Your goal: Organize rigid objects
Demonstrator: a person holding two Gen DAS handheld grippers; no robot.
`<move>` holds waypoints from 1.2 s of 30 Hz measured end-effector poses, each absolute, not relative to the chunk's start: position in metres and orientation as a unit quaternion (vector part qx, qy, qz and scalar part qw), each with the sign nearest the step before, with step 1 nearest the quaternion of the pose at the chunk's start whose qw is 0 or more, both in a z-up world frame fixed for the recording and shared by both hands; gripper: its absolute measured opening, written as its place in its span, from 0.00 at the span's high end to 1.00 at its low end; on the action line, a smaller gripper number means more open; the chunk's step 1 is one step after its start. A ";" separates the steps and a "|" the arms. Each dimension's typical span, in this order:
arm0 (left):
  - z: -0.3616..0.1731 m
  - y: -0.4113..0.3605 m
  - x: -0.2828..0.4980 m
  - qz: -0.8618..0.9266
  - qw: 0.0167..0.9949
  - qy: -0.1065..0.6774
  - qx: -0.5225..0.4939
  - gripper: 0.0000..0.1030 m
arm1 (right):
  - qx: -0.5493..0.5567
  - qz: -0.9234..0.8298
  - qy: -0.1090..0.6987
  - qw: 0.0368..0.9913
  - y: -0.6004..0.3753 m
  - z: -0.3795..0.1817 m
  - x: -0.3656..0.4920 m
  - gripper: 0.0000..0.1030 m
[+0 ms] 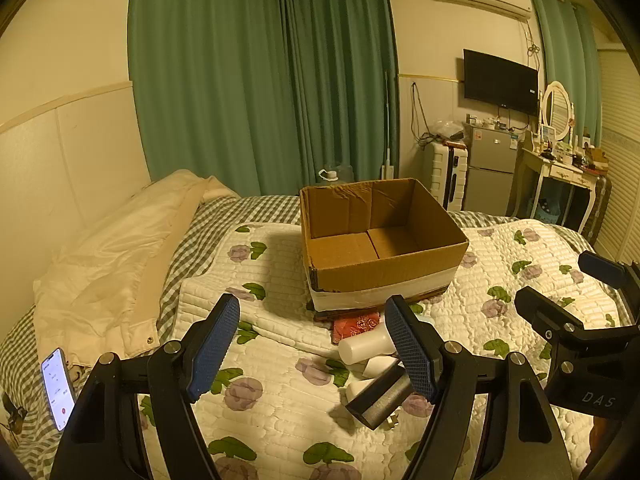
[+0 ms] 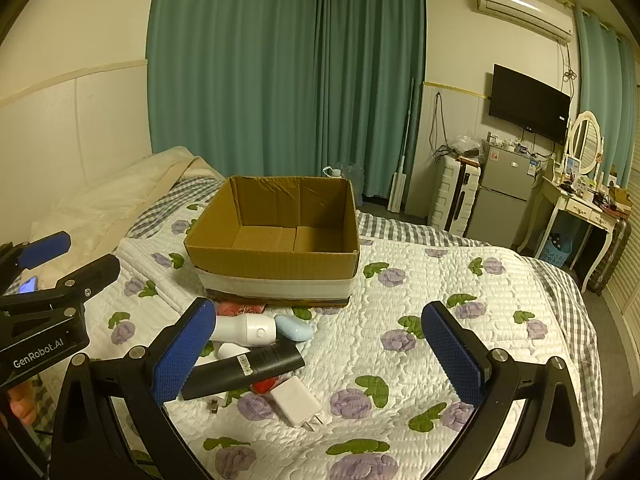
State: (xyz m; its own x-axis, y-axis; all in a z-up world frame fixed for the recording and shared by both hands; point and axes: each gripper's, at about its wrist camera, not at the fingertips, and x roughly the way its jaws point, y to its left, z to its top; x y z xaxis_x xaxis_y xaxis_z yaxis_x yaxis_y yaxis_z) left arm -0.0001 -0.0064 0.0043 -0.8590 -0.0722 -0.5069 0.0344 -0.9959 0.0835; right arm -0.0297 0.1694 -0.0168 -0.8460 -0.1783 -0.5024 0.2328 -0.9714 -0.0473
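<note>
While both grippers gape, cardboard box (image 2: pixel 276 264) sits empty

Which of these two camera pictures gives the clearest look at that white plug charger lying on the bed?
The right wrist view. There the white charger lies in full sight on the quilt, prongs showing, just in front of the black tube. In the left wrist view, the tube and a gripper finger cover it almost entirely.

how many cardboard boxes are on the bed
1. The cardboard box sits open and empty on the floral quilt, just beyond the pile of small items. None other shows, though the bed's near end is out of view.
</note>
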 end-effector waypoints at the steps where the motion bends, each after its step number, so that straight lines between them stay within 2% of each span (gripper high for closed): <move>1: 0.004 -0.007 -0.001 -0.963 0.028 -0.036 0.264 0.24 | 0.257 -0.959 0.053 0.107 0.169 -0.017 -0.030 0.00; 36: 0.004 -0.003 0.009 -0.964 0.022 -0.034 0.262 0.24 | 0.254 -0.959 0.053 0.113 0.168 -0.012 -0.024 0.00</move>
